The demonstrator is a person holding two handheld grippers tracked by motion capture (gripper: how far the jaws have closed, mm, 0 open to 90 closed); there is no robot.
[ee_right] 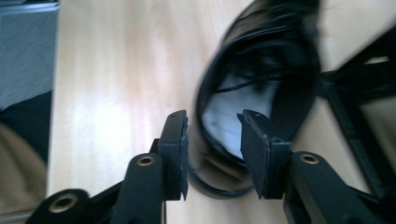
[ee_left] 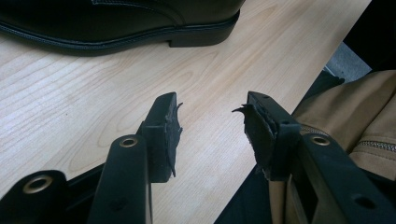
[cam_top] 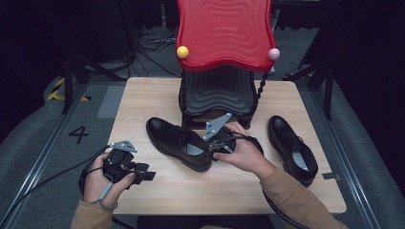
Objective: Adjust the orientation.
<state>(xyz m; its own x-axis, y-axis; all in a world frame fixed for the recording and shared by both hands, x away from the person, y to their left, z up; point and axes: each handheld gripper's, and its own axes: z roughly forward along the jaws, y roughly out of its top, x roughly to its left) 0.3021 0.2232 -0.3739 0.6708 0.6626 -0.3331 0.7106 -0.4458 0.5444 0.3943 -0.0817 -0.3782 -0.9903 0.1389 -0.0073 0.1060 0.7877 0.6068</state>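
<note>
The right gripper [cam_top: 220, 143] sits at the heel of the near shoe [cam_top: 179, 141], which lies just in front of the red-topped rack [cam_top: 223, 33]. Its jaws stand partly apart astride the heel rim, pads not pressing. The left gripper [cam_top: 143, 172], well left of the rack, hangs open over the table [cam_top: 143, 95], holding nothing. A second shoe [cam_top: 292, 148] lies right of the rack.

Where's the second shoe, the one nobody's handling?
In the high view, the spare shoe lies at the table's right side, right of the person's right hand.
</note>
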